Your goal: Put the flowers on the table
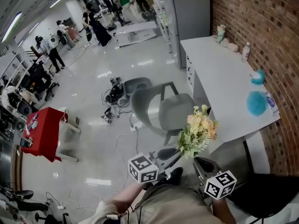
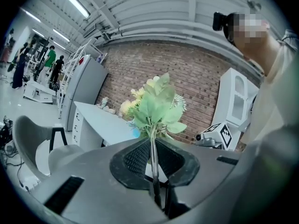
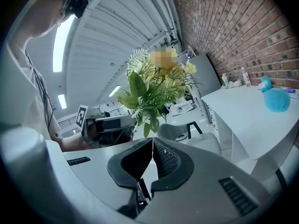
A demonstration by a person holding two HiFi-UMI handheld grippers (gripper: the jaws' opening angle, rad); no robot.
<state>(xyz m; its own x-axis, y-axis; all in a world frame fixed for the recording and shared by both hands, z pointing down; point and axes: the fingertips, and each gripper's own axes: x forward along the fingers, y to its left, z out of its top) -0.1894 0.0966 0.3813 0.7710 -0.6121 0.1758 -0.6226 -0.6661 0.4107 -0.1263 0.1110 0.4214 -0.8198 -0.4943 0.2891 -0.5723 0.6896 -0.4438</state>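
A bunch of yellow flowers with green leaves (image 1: pixel 198 130) is held up in front of the person, short of the white table (image 1: pixel 219 78). My left gripper (image 2: pixel 153 141) is shut on the green stem, and the bunch (image 2: pixel 156 106) stands upright above its pads. In the head view the left gripper (image 1: pixel 179 150) sits just under the bunch. My right gripper (image 3: pixel 153 141) is shut with nothing between its pads; it hangs to the right of the flowers (image 3: pixel 156 85). In the head view the right gripper (image 1: pixel 200 162) is near the table's front corner.
On the table by the brick wall (image 1: pixel 261 22) lie a blue fluffy thing (image 1: pixel 256 102), a smaller teal one (image 1: pixel 258 77) and a bottle (image 1: pixel 245 52). A grey chair (image 1: pixel 161 108) stands left of the table. Cables (image 1: pixel 112 94) lie on the floor; a red-covered table (image 1: pixel 42 132) stands far left.
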